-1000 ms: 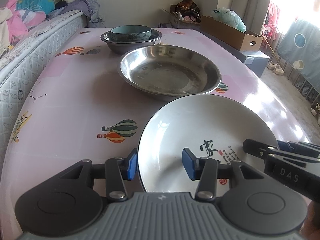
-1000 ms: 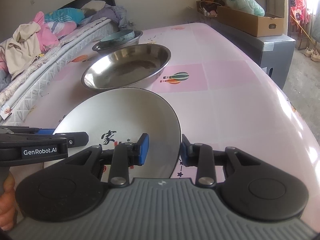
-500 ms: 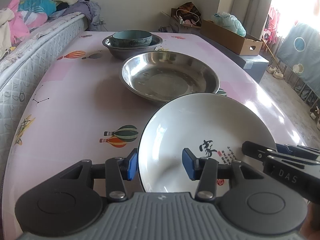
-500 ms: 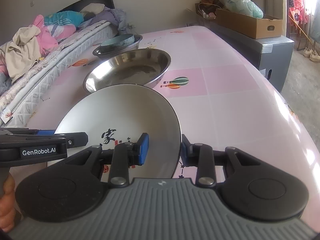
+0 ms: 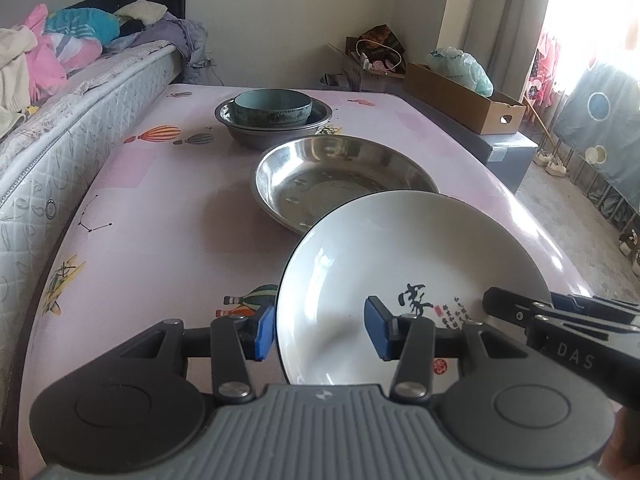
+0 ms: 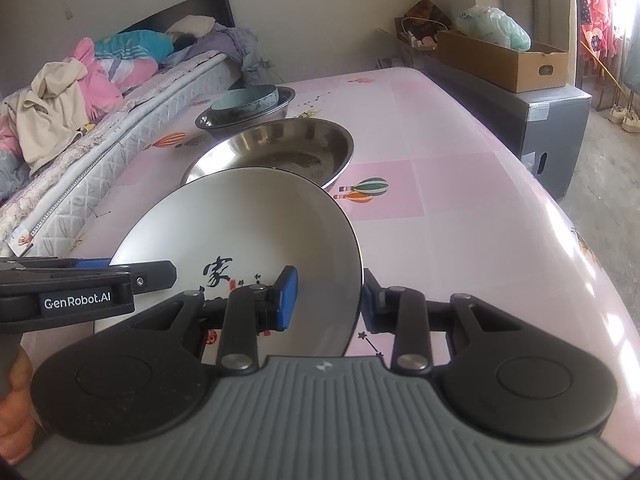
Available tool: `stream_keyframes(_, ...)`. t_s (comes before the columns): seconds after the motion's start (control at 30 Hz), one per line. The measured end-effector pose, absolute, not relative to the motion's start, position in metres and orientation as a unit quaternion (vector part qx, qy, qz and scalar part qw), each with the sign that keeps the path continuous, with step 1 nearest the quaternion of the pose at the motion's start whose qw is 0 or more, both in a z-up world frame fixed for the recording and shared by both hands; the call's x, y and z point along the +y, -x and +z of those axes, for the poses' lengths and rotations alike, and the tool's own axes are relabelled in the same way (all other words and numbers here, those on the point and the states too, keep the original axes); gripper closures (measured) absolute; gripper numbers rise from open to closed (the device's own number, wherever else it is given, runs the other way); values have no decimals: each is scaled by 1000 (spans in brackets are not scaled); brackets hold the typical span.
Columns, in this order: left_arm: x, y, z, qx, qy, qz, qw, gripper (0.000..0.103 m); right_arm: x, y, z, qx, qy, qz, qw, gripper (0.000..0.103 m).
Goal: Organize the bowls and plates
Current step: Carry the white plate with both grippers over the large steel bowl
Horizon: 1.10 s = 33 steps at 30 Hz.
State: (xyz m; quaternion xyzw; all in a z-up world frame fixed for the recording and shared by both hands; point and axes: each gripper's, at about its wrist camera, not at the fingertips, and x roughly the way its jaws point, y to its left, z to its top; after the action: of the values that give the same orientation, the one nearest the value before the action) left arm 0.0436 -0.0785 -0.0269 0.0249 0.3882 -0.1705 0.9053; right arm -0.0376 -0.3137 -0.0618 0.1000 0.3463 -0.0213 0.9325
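So the bench (image 5: 160, 208) and everything parked on it looks the same as a second ago: the big steel basin (image 5: 344, 176) in the middle, and behind it the smaller steel bowl (image 5: 276, 128) with the teal bowl (image 5: 273, 108) nested inside. What's changed is the white plate (image 5: 408, 280) with the black calligraphy. Over the last second it has come up off the bench and forward, and its far rim now overlaps the near edge of the basin in both views, tilted with the far side higher.

Both tools are sharing the lift. The left tool (image 5: 320, 332) straddles the plate's left rim, one blue pad outside and one over the face, partly closed. The right tool (image 6: 326, 300) does the same on the right rim, a bit narrower. Neither has changed its opening, and both look clamped on the rim.

My read: the plate is headed into the basin, so the stacking is partway there. The next bit is lowering it evenly so it doesn't clank or slip out.
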Motion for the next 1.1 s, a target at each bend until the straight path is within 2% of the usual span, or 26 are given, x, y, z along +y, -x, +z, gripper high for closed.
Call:
stream_keyframes(0.57,-85,-106,-9,366,-22,-157,917,56,-321,-26,-46,335,-124,-3,934,71)
stream_keyframes(1.1,-99,-171,-25,392,-25,-146,908,56,-332,-112,-55,352,-133,2,926,70)
